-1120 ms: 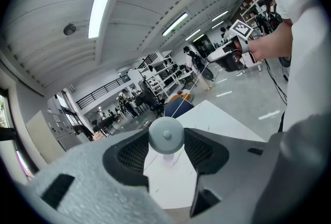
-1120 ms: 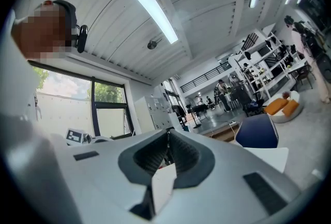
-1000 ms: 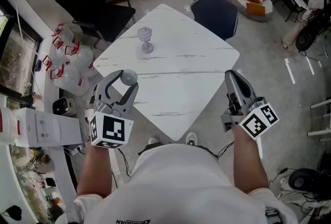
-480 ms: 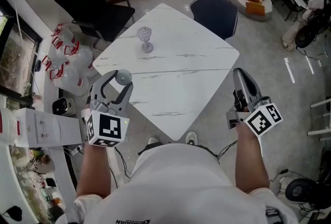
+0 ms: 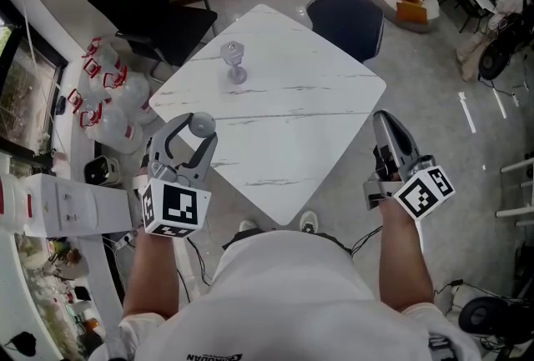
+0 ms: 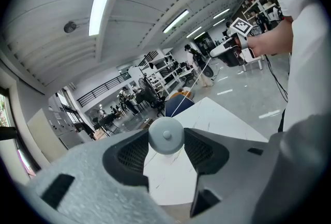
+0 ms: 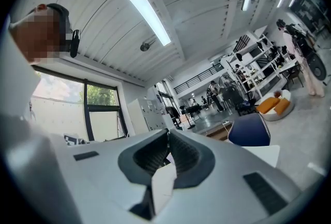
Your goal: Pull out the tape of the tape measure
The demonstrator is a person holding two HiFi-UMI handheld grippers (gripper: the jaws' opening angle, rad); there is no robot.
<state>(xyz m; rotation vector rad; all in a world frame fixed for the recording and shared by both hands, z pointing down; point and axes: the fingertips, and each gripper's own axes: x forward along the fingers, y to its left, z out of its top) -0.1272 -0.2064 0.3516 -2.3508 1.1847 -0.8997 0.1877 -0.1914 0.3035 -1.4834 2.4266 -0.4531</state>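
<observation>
Open-plan workshop with a pale floor and ceiling strip lights; a white marble-patterned table (image 5: 275,113) stood corner-on before the person.

Nearest, in the head view, both forearms reached out from a white shirt. The left gripper (image 5: 190,134) was over the table's left edge. The right gripper (image 5: 382,119) was off the table's right corner, well apart from the left one.

The left gripper view showed its jaws spread wide and clamped on the round grey tape measure (image 6: 166,135), which was pinched at the fingertips. Only this view showed the thin tape (image 6: 191,86). It ran from the case, taut and straight, up to the other gripper in the distance. In the head view the tape could not be made out.

The right gripper view showed those jaws pressed together on the white end of the tape.

Farther off, a clear goblet (image 5: 234,63) stood upright on the table. Beyond the far edges stood a black chair (image 5: 142,5) and a dark blue chair (image 5: 346,22).
</observation>
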